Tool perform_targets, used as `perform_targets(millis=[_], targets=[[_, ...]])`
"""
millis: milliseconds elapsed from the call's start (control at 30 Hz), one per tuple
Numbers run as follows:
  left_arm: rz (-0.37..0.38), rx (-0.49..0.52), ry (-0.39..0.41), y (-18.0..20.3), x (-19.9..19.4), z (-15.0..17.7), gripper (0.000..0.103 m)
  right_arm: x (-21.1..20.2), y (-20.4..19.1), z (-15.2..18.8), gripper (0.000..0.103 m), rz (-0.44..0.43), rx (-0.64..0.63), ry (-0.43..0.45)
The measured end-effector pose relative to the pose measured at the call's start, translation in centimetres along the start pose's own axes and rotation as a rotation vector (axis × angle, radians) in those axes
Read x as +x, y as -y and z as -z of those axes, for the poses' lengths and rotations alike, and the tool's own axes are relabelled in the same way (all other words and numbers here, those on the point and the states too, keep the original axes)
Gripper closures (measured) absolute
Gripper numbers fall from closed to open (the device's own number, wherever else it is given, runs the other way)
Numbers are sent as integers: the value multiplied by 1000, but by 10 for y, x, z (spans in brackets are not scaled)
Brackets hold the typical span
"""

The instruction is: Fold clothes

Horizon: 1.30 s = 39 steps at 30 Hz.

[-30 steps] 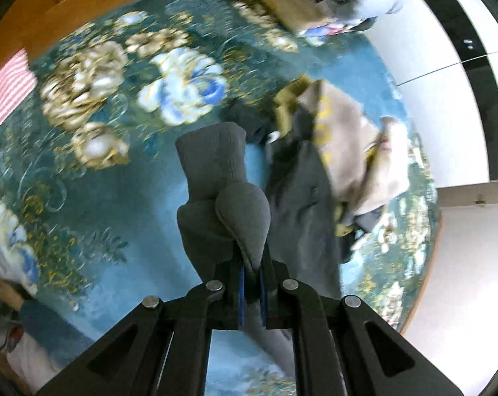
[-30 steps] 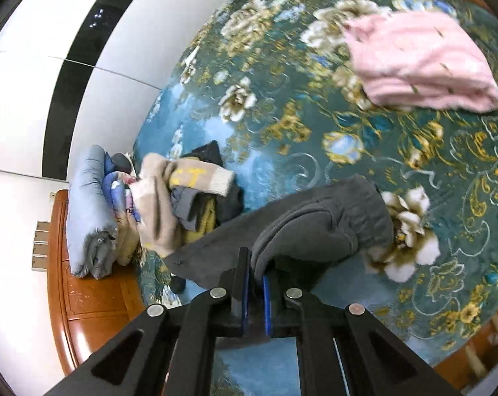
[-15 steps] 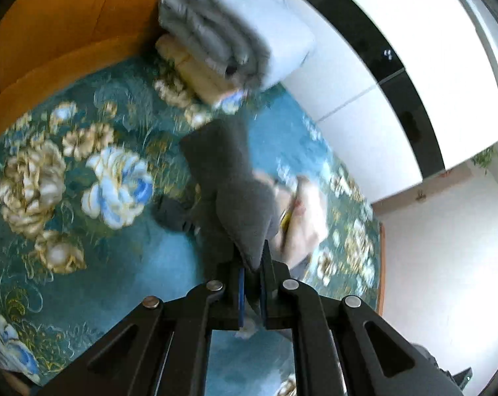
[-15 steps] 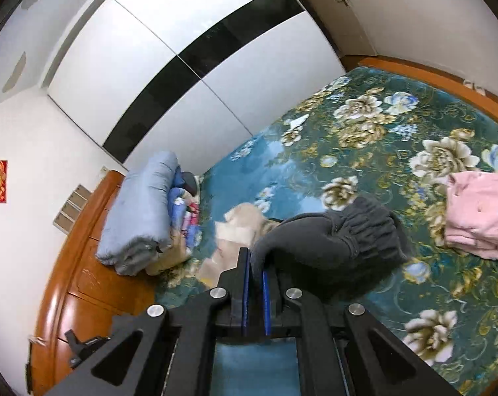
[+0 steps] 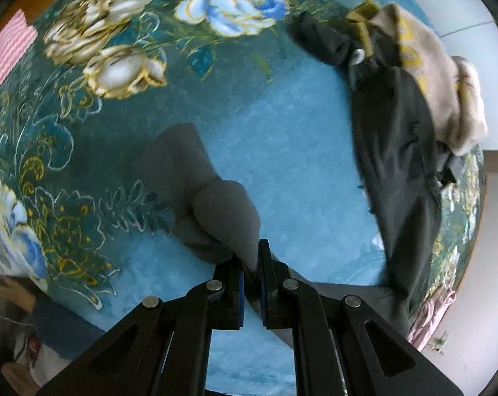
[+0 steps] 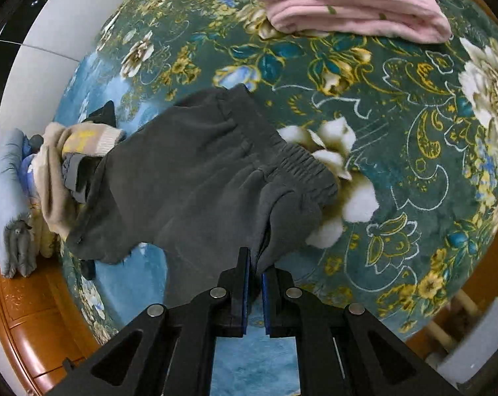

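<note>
Dark grey sweatpants (image 6: 199, 171) lie spread on the teal flowered bedspread (image 6: 397, 105), elastic waistband toward the right. My right gripper (image 6: 254, 269) is shut on a bunched waistband corner. My left gripper (image 5: 250, 259) is shut on another fold of the same grey pants (image 5: 202, 198), low over the bedspread (image 5: 282, 132). A long dark part of the garment (image 5: 400, 171) runs along the right of the left wrist view.
A heap of unfolded clothes, beige and yellow (image 5: 430, 76), lies near the bed's far edge; it also shows in the right wrist view (image 6: 70, 158). A folded pink garment (image 6: 348, 3) lies beyond. Folded grey-blue bedding (image 6: 8, 198) sits by the wooden frame (image 6: 27, 313).
Both grippers lifted the pants high, views swinging toward the wardrobe, then brought them back down. The pants now lie spread flatter on the bedspread, still gripped.
</note>
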<state>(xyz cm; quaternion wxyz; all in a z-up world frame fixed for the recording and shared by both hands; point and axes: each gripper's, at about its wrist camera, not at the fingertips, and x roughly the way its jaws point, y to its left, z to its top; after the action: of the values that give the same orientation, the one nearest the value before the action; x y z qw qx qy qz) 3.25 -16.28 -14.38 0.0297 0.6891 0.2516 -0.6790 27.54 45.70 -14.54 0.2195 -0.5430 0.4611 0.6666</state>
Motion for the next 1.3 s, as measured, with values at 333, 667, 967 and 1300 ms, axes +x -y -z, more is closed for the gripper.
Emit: perform_targets(millis=[333, 667, 967, 1300], targets=[[-24, 102, 50, -5, 6, 16, 96, 11, 20, 18, 96, 18, -70, -21], [-151, -10, -21, -34, 34, 20, 92, 46, 45, 25, 94, 39, -51, -111], [-175, -133, 48, -23, -11, 23, 49, 8, 57, -22, 59, -20, -88, -17], [-114, -163, 104, 33, -40, 51, 49, 60, 23, -135, 58, -154, -149, -29]])
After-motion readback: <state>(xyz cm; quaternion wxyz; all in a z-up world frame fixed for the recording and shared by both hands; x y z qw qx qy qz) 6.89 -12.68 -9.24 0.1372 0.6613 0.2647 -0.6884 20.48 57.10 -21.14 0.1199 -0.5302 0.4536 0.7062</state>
